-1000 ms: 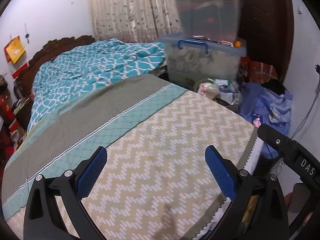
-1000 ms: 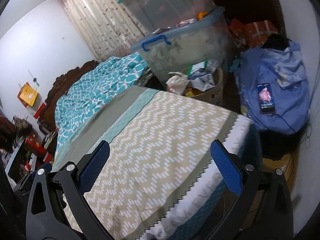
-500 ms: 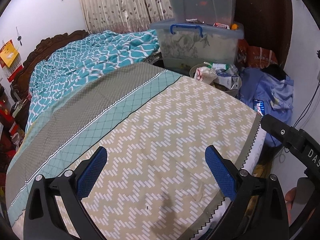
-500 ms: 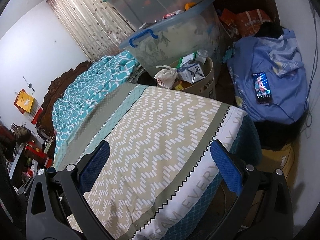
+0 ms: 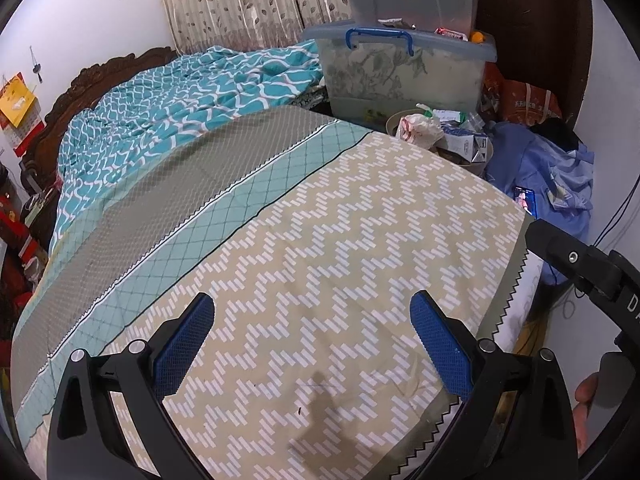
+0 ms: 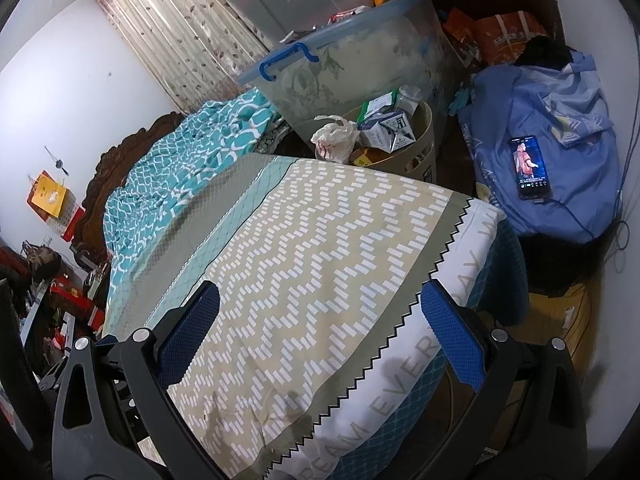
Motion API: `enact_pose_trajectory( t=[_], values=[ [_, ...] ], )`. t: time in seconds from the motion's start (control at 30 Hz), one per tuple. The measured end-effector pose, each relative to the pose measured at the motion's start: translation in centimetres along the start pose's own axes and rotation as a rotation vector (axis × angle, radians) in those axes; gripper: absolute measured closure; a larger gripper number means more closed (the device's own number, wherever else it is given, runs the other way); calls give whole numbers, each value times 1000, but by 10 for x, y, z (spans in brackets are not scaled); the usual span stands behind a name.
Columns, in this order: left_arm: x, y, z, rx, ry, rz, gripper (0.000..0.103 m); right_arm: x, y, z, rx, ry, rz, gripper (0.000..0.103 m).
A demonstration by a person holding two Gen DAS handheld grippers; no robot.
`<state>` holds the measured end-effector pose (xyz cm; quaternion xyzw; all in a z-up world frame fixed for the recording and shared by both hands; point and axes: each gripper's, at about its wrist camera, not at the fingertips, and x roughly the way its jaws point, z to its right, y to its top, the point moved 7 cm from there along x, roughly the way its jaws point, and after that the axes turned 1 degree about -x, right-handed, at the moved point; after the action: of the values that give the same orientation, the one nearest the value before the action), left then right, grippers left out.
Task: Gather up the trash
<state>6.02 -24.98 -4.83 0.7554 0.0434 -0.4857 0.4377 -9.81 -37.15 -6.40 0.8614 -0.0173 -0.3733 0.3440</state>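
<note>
Your left gripper (image 5: 312, 340) and right gripper (image 6: 320, 328) both hover over the bed (image 5: 340, 240); the jaws of each stand wide with nothing between them. Directly under both sets of jaws lies the tan chevron bedcover (image 6: 320, 240), stained near the close edge. A teal quilt (image 5: 180, 92) lies bunched far ahead and left of the jaws, against a carved wooden headboard (image 5: 100, 76). Curtains (image 5: 240, 0) hang beyond.

Ahead and to the right of the jaws, past the bed's far corner, stands a beige trash basket (image 6: 420, 148). It holds a crumpled white plastic bag (image 6: 336, 136) at its left rim and milk cartons (image 6: 384, 128) beside that. Behind it sit stacked clear storage bins (image 6: 352, 52). Farther right, a phone (image 6: 530, 166) with a lit screen lies on a blue bundle (image 6: 568, 120).
</note>
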Motion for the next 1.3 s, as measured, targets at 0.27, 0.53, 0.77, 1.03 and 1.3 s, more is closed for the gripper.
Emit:
enact_pose_trajectory(
  t=[0.27,0.53,0.77,1.03,1.3],
  values=[
    [4,-5,-8,-14,5,-15,9,3,-3,-5,-10,-2,-10,3],
    [8,-8,-14,-25,11,-24,9,7,-6,-9,-18,-5,-22,3],
    [11,-11,-16,-27,10,-35,9,8,-8,-12,-27,-4,-23,3],
    [9,-11,-18,-37,11,-26,9,1,-4,-18,-58,-13,20,3],
    [5,-9,-19,-38,13,-5,9,-3,-1,-21,-77,-16,43,3]
  ],
)
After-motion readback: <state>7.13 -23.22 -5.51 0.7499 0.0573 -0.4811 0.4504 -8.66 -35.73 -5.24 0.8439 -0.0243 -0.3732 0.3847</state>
